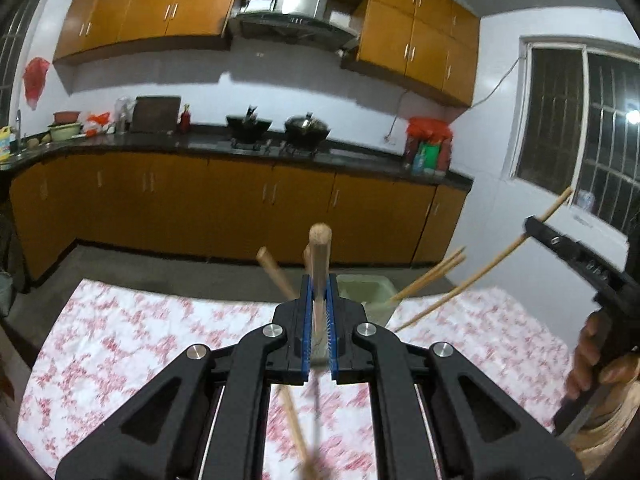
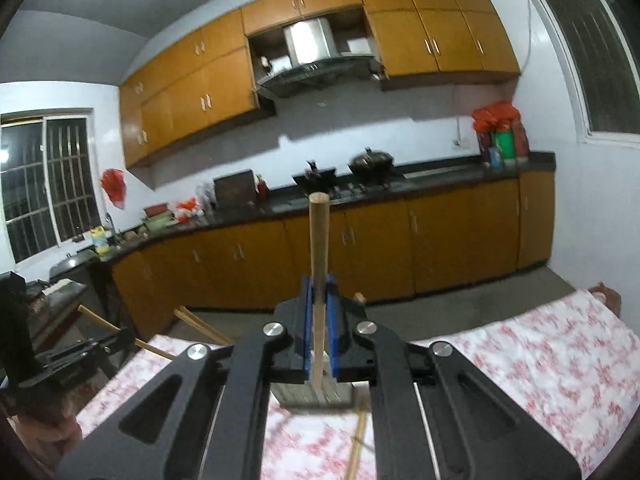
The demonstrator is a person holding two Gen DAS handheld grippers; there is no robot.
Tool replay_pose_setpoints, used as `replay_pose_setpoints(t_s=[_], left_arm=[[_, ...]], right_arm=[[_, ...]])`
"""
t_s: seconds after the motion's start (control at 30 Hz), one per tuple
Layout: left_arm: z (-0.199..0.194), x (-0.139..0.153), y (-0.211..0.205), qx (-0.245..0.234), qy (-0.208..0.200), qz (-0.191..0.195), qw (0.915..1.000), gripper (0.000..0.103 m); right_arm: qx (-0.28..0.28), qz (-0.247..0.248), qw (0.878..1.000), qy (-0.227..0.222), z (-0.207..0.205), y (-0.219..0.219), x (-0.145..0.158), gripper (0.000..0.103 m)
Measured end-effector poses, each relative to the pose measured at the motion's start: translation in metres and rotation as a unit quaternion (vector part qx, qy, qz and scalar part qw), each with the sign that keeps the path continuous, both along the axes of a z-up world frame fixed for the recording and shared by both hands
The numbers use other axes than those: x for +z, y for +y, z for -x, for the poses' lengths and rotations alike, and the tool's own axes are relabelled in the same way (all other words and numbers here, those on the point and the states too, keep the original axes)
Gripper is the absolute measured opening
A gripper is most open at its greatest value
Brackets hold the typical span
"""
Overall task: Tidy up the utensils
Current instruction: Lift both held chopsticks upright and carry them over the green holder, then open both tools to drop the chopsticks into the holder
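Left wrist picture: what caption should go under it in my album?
Left gripper shut on a wooden-handled utensil above the flowered tablecloth.

1. Left gripper (image 1: 319, 292): matte black linkage arms are spreading in a V, each showing triangular cut-outs.
2. Round silver pivot bolts (image 1: 273, 330) are capping the joints.
3. Blue ribbed pads (image 1: 306, 320) are lining both black fingers.
4. Right gripper (image 2: 319, 294): the same black arms, silver bolts and blue pads are showing; small screws (image 1: 554, 241) are dotting its side.
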State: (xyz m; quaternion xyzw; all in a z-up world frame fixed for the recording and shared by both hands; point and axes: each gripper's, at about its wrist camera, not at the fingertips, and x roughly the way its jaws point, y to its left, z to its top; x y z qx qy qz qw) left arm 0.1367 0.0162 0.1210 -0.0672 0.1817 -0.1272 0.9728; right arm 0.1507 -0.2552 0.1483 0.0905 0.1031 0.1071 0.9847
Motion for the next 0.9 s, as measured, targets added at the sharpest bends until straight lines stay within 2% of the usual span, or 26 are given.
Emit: replay_pose_setpoints(t_s=[0.17,0.3,0.47,0.67,0.73,0.9], left_arm=[[-0.005,0.024,-0.009,0.009,-0.054,0.014,0.9984,0.007],[-0.019,0.027,-0.015,0.015,-0.067,0.026,0.9973,0.007],[-0.022,0.023,-0.017,0.032,-0.095,0.036,0.9943,0.007],[-0.027,0.033,-0.009,0.055,-0.130,0.058,0.9884,0.007],[-0.030,0.030,-0.012,0.056,-0.132,0.057,0.9881,0.007],[-0.050,0.004,-0.026,0.046,-0.089,0.037,0.9943,0.007]], right_arm=[[-0.004,0.002,1.000,-0.031,-0.010,0.012,0.013,0.008],[-0.012,0.003,0.999,-0.039,-0.024,0.018,0.012,0.008],[-0.020,0.003,1.000,-0.018,-0.046,0.017,-0.002,0.008],[-0.023,-0.006,1.000,-0.006,-0.056,0.013,-0.012,0.008],[-0.023,-0.007,1.000,-0.006,-0.058,0.011,-0.013,0.008],[-0.018,0.000,1.000,0.009,-0.063,0.018,-0.022,0.008]])
